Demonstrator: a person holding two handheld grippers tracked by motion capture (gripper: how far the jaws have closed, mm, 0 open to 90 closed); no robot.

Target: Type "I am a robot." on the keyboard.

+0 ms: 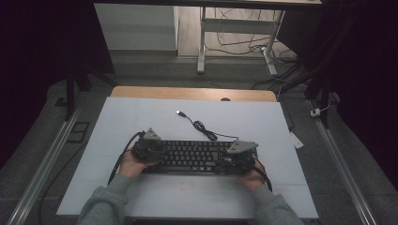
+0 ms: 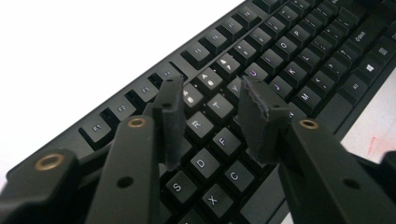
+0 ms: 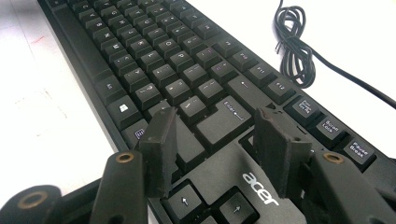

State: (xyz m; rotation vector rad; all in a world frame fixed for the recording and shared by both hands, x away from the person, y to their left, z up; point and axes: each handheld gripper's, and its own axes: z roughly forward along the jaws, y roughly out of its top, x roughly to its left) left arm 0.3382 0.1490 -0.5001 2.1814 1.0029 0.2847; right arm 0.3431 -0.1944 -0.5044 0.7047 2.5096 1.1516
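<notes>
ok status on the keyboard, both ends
Left hand-held gripper open over the letter keys. Right hand-held gripper open over the arrow keys. Keyboard flat on the mat; coiled cable behind it, clear.

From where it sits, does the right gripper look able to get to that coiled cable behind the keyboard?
Probably yes: the right gripper hovers over the keyboard, and the cable lies just beyond on bare mat, unobstructed.

One black plastic keyboard, one coiled black cable, and two black two-jaw grippers are sitting here.
</notes>
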